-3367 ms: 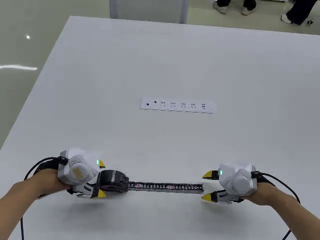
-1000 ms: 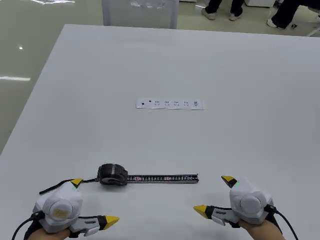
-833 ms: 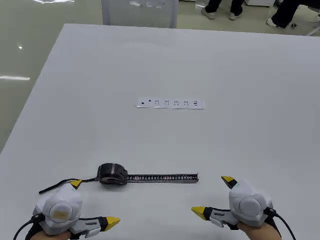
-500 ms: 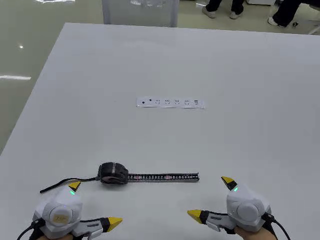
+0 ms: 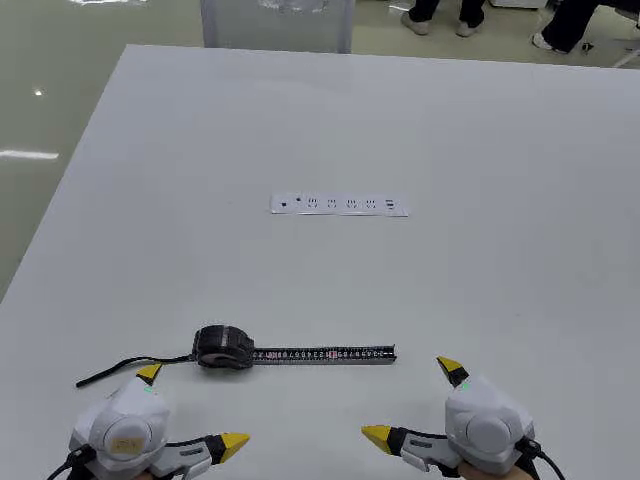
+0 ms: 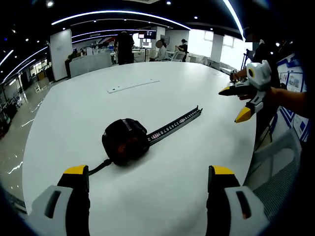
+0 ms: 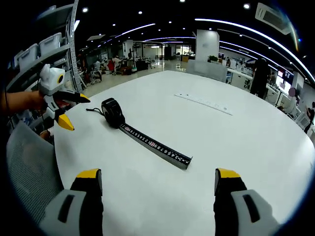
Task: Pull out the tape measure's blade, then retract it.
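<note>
A black tape measure (image 5: 225, 347) lies on the white table (image 5: 330, 130) with its blade (image 5: 325, 354) pulled out to the right, flat on the surface. Its wrist strap (image 5: 125, 368) trails to the left. My left gripper (image 5: 190, 408) hovers open at the near edge, just short of the case (image 6: 125, 140). My right gripper (image 5: 412, 400) is open too, a little nearer than the blade's hooked end (image 7: 184, 162). Neither gripper touches the tape measure (image 7: 112, 111). Between both pairs of yellow-tipped fingers there is nothing.
A white power strip (image 5: 339, 205) lies flat near the middle of the table. Beyond the far edge stands a grey cabinet (image 5: 277, 22), and people's feet (image 5: 500, 15) show on the floor past it.
Both grippers let go of the tape measure and drew back toward me. In the last second they slid slightly nearer still; the blade stays extended.
</note>
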A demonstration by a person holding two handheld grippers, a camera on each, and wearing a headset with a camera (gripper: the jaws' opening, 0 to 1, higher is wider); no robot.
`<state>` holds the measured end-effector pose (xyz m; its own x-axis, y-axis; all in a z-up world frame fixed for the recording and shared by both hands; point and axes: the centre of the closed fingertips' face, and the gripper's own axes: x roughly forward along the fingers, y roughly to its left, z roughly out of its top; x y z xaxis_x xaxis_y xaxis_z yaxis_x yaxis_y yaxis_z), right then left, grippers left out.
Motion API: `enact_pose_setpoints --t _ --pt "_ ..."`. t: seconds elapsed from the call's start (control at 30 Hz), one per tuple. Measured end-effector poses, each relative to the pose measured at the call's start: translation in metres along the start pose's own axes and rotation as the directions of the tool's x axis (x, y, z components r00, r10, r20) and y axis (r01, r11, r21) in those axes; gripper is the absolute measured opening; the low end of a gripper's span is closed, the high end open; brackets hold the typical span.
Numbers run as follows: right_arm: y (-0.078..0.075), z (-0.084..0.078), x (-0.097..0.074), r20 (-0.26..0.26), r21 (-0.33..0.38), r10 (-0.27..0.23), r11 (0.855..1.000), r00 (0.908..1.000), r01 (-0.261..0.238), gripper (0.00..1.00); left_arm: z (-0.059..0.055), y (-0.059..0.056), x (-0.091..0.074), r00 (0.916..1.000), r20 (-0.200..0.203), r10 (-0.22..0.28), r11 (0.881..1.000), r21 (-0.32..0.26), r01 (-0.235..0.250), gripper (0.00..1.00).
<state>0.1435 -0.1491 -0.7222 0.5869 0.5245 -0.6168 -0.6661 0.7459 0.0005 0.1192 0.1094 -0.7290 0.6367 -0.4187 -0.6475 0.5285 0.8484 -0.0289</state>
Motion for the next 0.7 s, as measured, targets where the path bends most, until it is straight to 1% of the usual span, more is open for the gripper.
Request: enact_pose_setpoints --t 0.17,0.23,0.37,0.5,0.63,0.7 --pt "0.000 -0.001 0.002 0.011 0.016 -0.009 1.000 0.9999 0.009 0.98 0.002 -0.002 -0.001 0.9998 0.014 0.011 1.000 -0.025 -0.010 0.99" --pt "0.001 0.000 0.002 0.013 0.016 -0.007 1.000 0.9999 0.007 0.98 0.002 -0.003 -0.001 0.9999 0.011 0.010 1.000 -0.027 -0.009 0.99" --pt "0.002 0.001 0.002 0.010 0.009 -0.009 1.000 0.9999 0.009 0.97 0.000 -0.002 0.000 0.9999 0.008 0.012 0.999 -0.034 -0.011 0.99" --pt "0.000 0.000 0.002 0.008 0.005 -0.013 1.000 0.9999 0.013 0.97 -0.002 0.001 0.001 0.9998 0.009 0.017 0.999 -0.037 -0.017 0.99" --pt "-0.003 -0.001 0.003 0.009 0.005 -0.016 1.000 0.9998 0.016 0.97 -0.007 0.008 0.004 0.9997 0.011 0.023 0.999 -0.039 -0.022 0.99" --pt "-0.004 -0.001 0.003 0.008 0.006 -0.016 1.000 0.9998 0.016 0.97 -0.006 0.006 0.003 0.9996 0.010 0.025 0.999 -0.041 -0.025 0.99"
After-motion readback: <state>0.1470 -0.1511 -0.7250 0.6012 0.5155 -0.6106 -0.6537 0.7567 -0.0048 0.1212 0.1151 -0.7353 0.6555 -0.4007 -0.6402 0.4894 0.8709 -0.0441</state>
